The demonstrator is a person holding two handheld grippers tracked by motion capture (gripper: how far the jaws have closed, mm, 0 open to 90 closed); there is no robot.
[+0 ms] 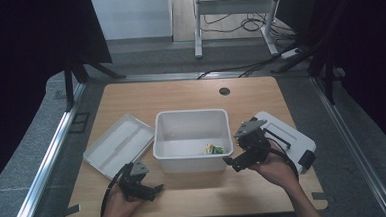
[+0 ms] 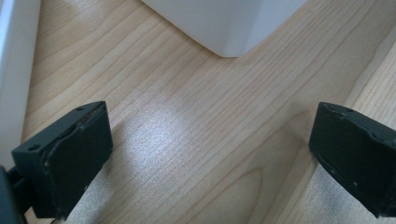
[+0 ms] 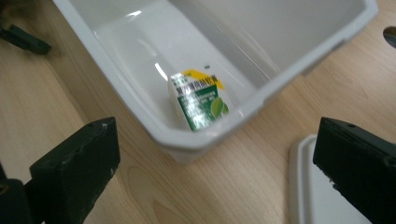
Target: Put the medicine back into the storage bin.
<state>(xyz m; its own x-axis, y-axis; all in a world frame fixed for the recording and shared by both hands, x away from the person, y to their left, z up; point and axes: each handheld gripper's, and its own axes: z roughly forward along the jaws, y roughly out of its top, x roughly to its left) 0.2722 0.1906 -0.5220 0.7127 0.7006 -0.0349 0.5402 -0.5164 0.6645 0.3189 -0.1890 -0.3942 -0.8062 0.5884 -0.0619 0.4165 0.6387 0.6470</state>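
Carton [image 3: 198, 103] is lying inside the white bin [image 1: 191, 119], at its five o'clock corner, so the drop looks done. Right gripper [image 1: 239, 158], released and empty, is hovering at the bin's four o'clock. Left gripper [image 1: 152, 188], also released, is waiting at seven o'clock; the lid [image 1: 119, 145] is sitting off at nine o'clock, probably next.

White bin [image 3: 140, 116]; green, white, yellow carton [image 3: 198, 100], print blurred; light woodgrain table [image 2: 187, 140].
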